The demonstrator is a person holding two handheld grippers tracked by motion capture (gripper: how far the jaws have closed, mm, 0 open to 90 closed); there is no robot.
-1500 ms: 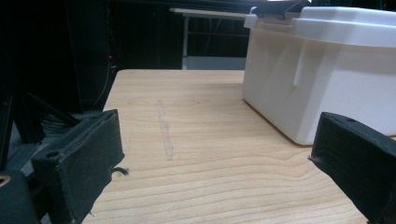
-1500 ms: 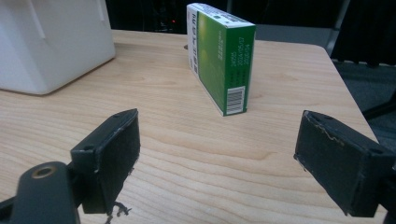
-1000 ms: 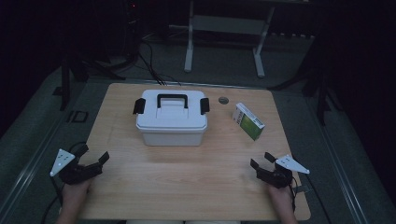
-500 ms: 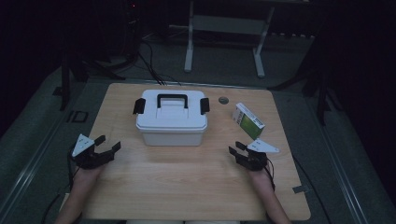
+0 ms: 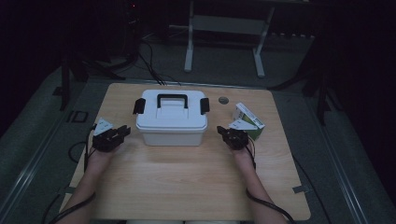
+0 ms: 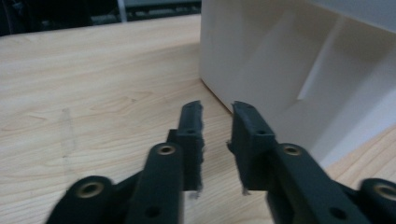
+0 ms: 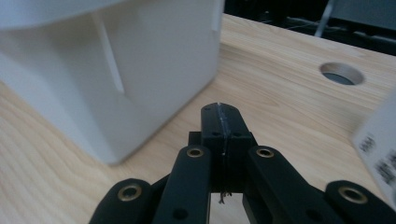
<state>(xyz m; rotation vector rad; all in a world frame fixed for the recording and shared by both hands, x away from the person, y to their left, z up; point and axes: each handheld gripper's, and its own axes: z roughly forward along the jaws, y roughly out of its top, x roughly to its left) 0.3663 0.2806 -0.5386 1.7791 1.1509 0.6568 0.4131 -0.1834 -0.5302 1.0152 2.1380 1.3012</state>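
**Operator:** High view, dim room: my two tongs flank the white storage box [image 5: 171,119] that stands latched on the wooden counter [image 5: 187,177]. The left tongs [image 5: 122,132] sit at its nine o'clock, the right tongs [image 5: 223,132] at its three o'clock. Both are near the box walls but not touching.

**Desk:** And the jaws?

**Operator:** I've just been closing both pairs, with nothing between them. In the right gripper view the right tongs [image 7: 220,108] are pressed fully together. In the left gripper view the left tongs [image 6: 216,106] show a narrow gap, aimed at the box's lower corner [image 6: 224,100].

**Desk:** Why come in empty and narrowed?

**Operator:** My reading is that slim tips fit better under the black side latches [image 5: 138,106], one at each end of the lid. That would explain a hand on either side. The carry handle [image 5: 172,99] lies flat on top, untouched.

**Desk:** Anything else nearby?

**Operator:** A green-and-white carton [image 5: 248,121] lies at the box's three o'clock, just beyond my right hand [image 5: 243,156]. A round cable hole [image 5: 223,100] sits at two o'clock. I'd keep my right wrist clear of that carton.
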